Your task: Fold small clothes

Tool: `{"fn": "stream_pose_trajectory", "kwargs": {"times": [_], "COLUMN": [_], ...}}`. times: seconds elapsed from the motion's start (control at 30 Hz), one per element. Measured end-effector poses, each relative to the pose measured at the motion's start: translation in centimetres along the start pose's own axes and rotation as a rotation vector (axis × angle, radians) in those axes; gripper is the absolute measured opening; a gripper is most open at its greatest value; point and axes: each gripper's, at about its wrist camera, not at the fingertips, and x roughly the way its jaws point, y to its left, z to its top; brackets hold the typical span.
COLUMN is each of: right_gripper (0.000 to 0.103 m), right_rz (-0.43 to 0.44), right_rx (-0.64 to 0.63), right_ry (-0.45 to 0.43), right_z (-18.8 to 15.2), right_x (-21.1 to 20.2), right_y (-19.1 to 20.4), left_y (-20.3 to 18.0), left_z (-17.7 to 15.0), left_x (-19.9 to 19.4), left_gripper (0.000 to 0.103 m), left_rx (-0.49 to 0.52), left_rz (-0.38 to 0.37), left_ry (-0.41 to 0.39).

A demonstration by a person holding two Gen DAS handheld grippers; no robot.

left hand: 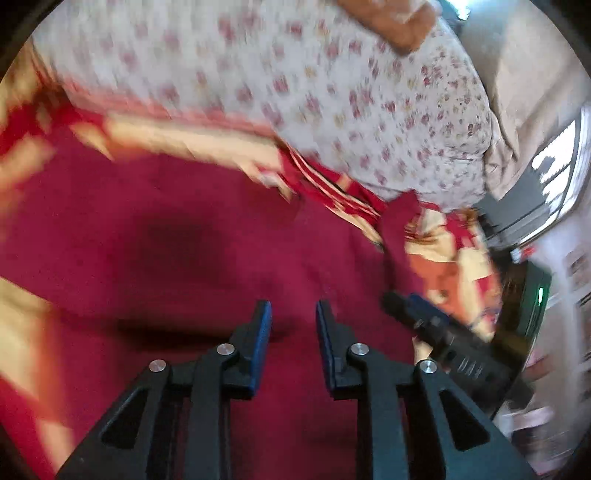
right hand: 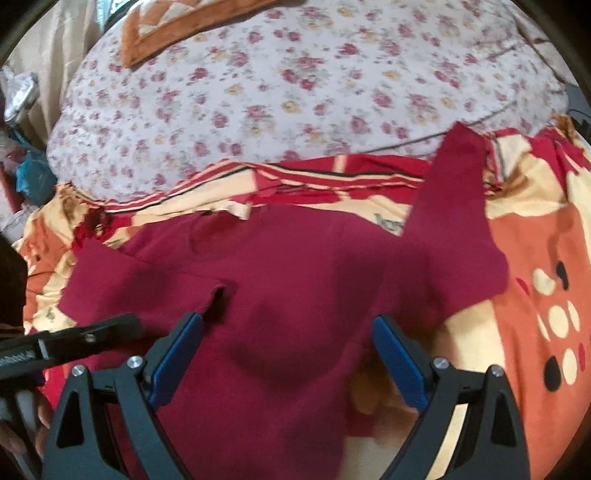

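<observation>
A dark red small shirt (right hand: 295, 266) lies spread on a patterned bed sheet (right hand: 535, 266), with one sleeve (right hand: 454, 192) stretched up to the right. It fills the left wrist view (left hand: 184, 240), which is blurred. My right gripper (right hand: 288, 328) is wide open and empty just above the shirt's middle. My left gripper (left hand: 293, 314) is open with a narrow gap, empty, low over the shirt. The left gripper also shows at the left edge of the right wrist view (right hand: 74, 339). The right gripper shows at the right of the left wrist view (left hand: 436, 325).
A floral pillow (right hand: 295, 85) lies behind the shirt, with an orange patterned cushion (right hand: 177, 26) on top. Clutter (right hand: 22, 110) stands beside the bed at the left. A window (left hand: 561, 166) and a dark device with a green light (left hand: 535, 302) are at the right.
</observation>
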Motion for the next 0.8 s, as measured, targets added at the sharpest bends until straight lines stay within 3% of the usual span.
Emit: {"fn": "stream_pose_trajectory", "kwargs": {"times": [0.1,0.23,0.3,0.37,0.4,0.5,0.6,0.8], "right_gripper": [0.096,0.09,0.04,0.025,0.005,0.006,0.006,0.006], "right_rz": [0.034,0.021,0.079,0.091,0.1,0.147,0.094,0.043], "right_rx": [-0.049,-0.121,-0.13,-0.117,-0.118,-0.088,-0.077,-0.008], "right_ry": [0.036,0.122,0.199,0.184,0.167,0.082,0.001,-0.017], "right_z": [0.7,0.5,0.1,0.1,0.3,1.2,2.7,4.2], "right_x": [1.3,5.3,7.8,8.2,7.8,5.0,2.0,0.7], "right_y": [2.1,4.9,5.8,6.1,6.2,5.3,3.5,-0.8], "left_y": [2.0,6.0,8.5,10.6,11.2,12.5,12.7,11.6], "left_z": [-0.5,-0.9,-1.2,-1.6,-1.9,-2.5,-2.6,-2.2], "left_x": [-3.5,-5.8,-6.6,-6.9,-7.0,-6.9,-5.9,-4.0], "left_gripper": [0.006,0.006,0.006,0.006,0.006,0.006,0.006,0.006], "left_rx": [0.06,0.015,-0.039,-0.105,-0.117,-0.138,-0.128,-0.116], "left_rz": [0.142,0.242,0.269,0.297,0.303,0.33,0.334,0.312], "left_ry": [-0.061,-0.098,-0.096,-0.095,-0.097,-0.093,-0.069,-0.048]}}
